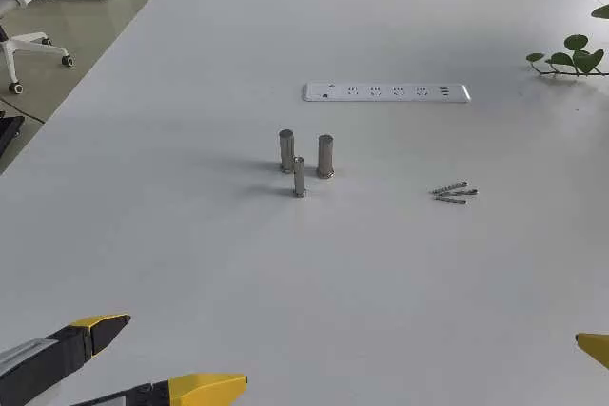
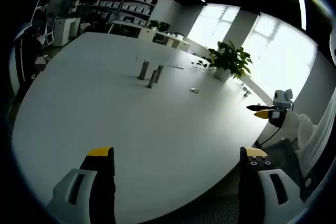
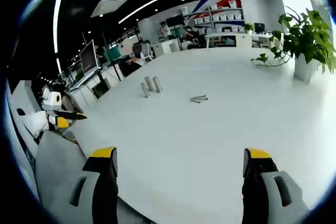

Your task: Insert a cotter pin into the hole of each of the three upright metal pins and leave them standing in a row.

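Three upright metal pins [image 1: 303, 164] stand close together in a small triangle near the middle of the white table [image 1: 381, 263]; they also appear far off as pins [image 2: 150, 73] and pins [image 3: 149, 85]. A small heap of cotter pins [image 1: 453, 192] lies to their right, seen again as cotter pins [image 2: 194, 90] and cotter pins [image 3: 199, 98]. My left gripper [image 1: 157, 354] hovers open at the near left edge, yellow fingertips [image 2: 100, 152] wide apart. My right gripper [image 3: 178, 155] is open too, with one yellow tip [image 1: 594, 346] at the near right. Both are empty and far from the pins.
A white power strip [image 1: 386, 92] lies behind the pins. A trailing green plant [image 1: 569, 57] sits at the far right edge; a potted plant [image 3: 307, 35] stands on the table. An office chair [image 1: 24, 16] stands off the table's far left corner.
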Demonstrator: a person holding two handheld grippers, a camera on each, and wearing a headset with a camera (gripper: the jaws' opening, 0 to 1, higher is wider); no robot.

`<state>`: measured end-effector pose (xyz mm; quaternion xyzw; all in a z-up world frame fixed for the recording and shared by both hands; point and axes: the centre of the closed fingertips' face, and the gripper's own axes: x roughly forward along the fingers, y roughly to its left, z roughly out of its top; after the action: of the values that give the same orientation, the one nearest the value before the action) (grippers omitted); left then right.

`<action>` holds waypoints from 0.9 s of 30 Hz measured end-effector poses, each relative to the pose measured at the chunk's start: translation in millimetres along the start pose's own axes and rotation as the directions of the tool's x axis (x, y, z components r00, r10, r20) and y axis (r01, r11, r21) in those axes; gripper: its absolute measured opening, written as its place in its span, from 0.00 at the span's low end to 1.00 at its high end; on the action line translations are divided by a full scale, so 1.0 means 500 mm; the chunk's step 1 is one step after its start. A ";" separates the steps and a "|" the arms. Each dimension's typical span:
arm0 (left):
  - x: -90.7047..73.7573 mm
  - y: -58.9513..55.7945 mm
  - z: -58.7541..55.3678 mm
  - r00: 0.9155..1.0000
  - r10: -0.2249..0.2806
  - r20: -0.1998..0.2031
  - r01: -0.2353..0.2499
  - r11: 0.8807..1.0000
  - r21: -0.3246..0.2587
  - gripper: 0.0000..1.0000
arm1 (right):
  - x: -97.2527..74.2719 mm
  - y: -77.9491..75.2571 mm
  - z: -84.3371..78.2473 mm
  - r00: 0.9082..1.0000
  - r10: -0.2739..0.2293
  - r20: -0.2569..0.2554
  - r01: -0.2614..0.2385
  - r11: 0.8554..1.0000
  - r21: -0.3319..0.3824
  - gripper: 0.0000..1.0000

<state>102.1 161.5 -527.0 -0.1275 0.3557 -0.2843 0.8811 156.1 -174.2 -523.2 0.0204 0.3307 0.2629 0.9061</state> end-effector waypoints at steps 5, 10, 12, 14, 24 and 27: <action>-0.002 0.002 0.000 1.000 0.000 0.008 0.000 1.000 -0.007 0.99 | 0.004 0.000 -0.008 1.000 -0.001 -0.029 0.001 1.000 -0.006 0.96; 0.006 0.011 -0.008 1.000 0.026 -0.015 -0.026 1.000 0.002 0.99 | 0.004 0.002 -0.002 1.000 -0.001 -0.012 0.001 1.000 0.012 0.96; 0.007 0.009 -0.005 1.000 0.022 -0.009 -0.022 1.000 0.001 0.99 | 0.002 0.002 -0.005 1.000 -0.003 -0.014 0.003 1.000 0.010 0.96; 0.010 0.004 -0.001 1.000 0.011 -0.001 -0.011 1.000 -0.008 0.99 | 0.001 0.003 -0.009 1.000 -0.002 -0.019 0.002 1.000 0.008 0.95; 0.020 0.014 -0.029 0.994 0.058 -0.088 -0.053 0.997 0.061 0.99 | -0.006 -0.001 -0.015 1.000 -0.013 -0.016 0.014 0.999 0.031 0.95; 0.022 0.021 -0.032 0.993 0.075 -0.088 -0.069 0.995 0.067 0.99 | -0.005 -0.001 -0.016 1.000 -0.011 -0.020 0.012 0.999 0.032 0.95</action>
<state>101.5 163.1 -548.8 -0.0734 0.3904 -0.2692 0.8774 149.9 -176.8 -528.0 0.0305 0.3437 0.2525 0.9040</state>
